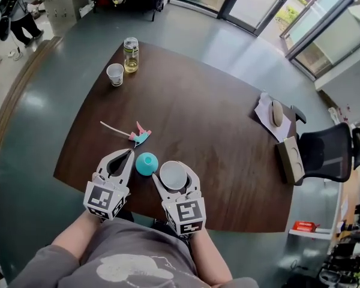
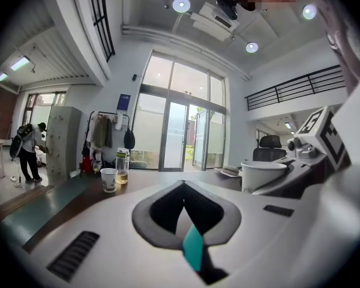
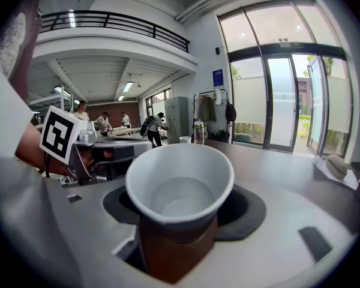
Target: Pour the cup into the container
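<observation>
Near edge is crowded: teal container (image 1: 147, 164) sits tight between the left gripper (image 1: 129, 153) and the white cup (image 1: 173, 176) clamped in the right gripper (image 1: 175, 170). Pink-teal tool (image 1: 139, 136) lies just beyond, left of centre. Middle of the table (image 1: 198, 113) is wide and bare, easy passage. Far corner has a paper cup (image 1: 114, 74) and bottle (image 1: 131, 54) side by side. Right edge is blocked by papers (image 1: 265, 114), box (image 1: 290, 159) and chair (image 1: 327, 152).

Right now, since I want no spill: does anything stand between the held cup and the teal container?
Nothing visible does. The white cup, clamped in the right hand-held gripper, is close beside the teal container, with no other thing between them. The pink-and-teal item lies beyond, off that path.
</observation>
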